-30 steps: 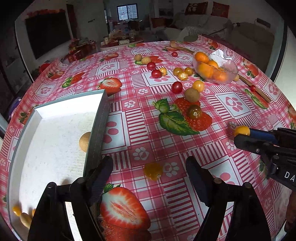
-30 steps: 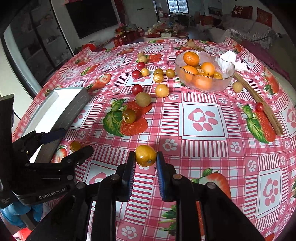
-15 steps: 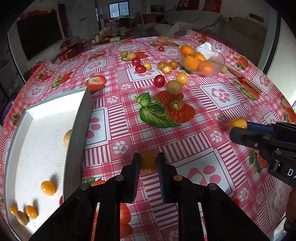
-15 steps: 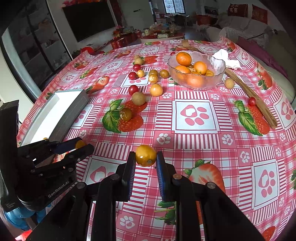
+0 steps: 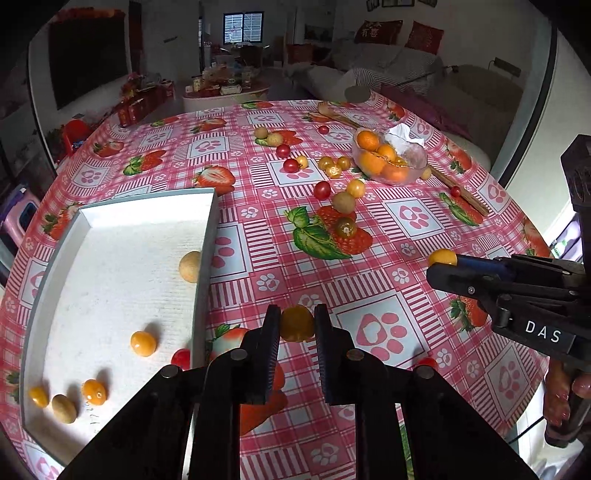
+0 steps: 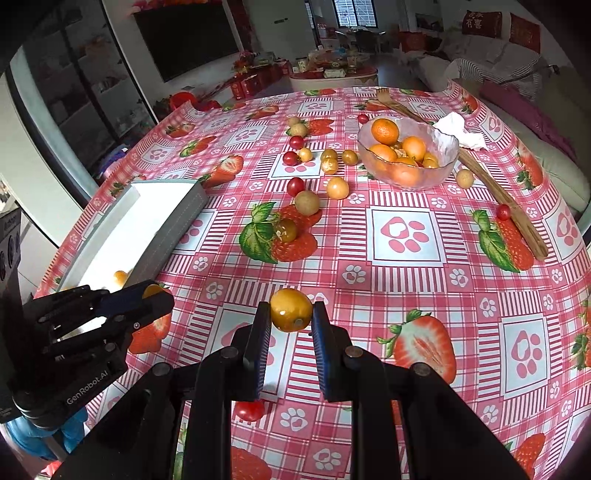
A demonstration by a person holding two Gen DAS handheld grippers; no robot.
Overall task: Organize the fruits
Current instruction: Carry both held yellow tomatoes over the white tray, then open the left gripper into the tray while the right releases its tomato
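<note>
Each tool is clamping a small yellow round fruit: left tool (image 5: 296, 325), right tool (image 6: 290, 312). Shallow white rectangular tray (image 5: 55, 258) is holding several small fruits.

Round surface with a pink checked strawberry-and-paw-print tablecloth (image 6: 406, 280). Long wooden fork-like utensil (image 6: 495, 192) lies along the far right side, crumpled white tissue (image 6: 460, 131) right beside it. Behind that: big dark TV screen (image 6: 184, 35), grey sofa with red cushions (image 5: 388, 31).

Left gripper (image 5: 296, 326) and right gripper (image 6: 290, 314), jaws clamped, side by side.
</note>
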